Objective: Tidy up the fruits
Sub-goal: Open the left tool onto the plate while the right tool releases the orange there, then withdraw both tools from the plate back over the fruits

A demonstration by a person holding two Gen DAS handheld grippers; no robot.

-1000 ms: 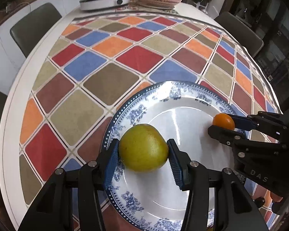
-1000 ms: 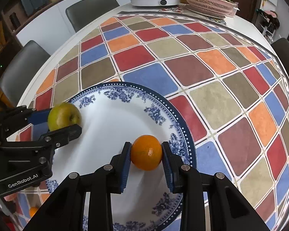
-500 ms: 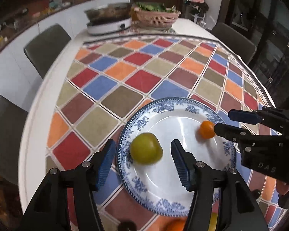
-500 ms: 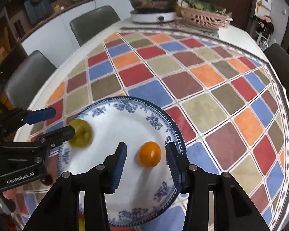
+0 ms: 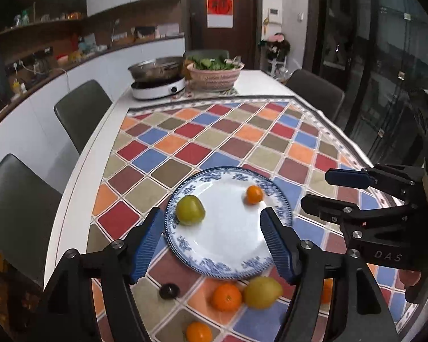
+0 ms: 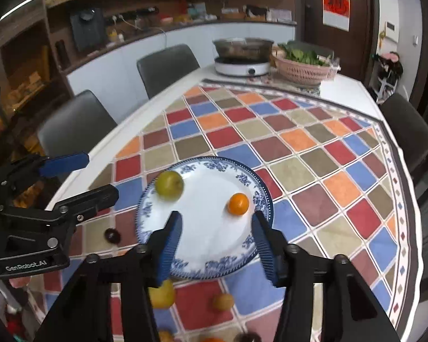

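A blue-and-white plate point(image 5: 222, 171) point(image 6: 214, 161) lies on the checkered tablecloth. On it rest a green apple point(image 5: 190, 210) point(image 6: 169, 185) at the left and a small orange point(image 5: 254, 194) point(image 6: 238, 203) at the right. My left gripper point(image 5: 212, 242) point(image 6: 100, 176) hovers above the plate's near side. Its jaws are opening and hold nothing. My right gripper point(image 6: 218, 239) point(image 5: 316, 189) hangs beside it, its jaws opening too, clear of the orange. Neither fruit touches a finger.
Loose fruit lies near the table's front edge: an orange point(image 5: 226, 296), a yellow-green fruit point(image 5: 261, 292) point(image 6: 162, 295), another orange point(image 5: 198, 332) and a small dark one point(image 5: 169, 290) point(image 6: 112, 236). At the far end stand a cooker with a pan point(image 5: 157, 88) and a basket of greens point(image 5: 214, 75). Chairs point(image 5: 82, 111) line the left side.
Both grippers let go, the left of the apple and the right of the orange. They opened and pulled up and back from the plate. Both fruits stay on the plate.
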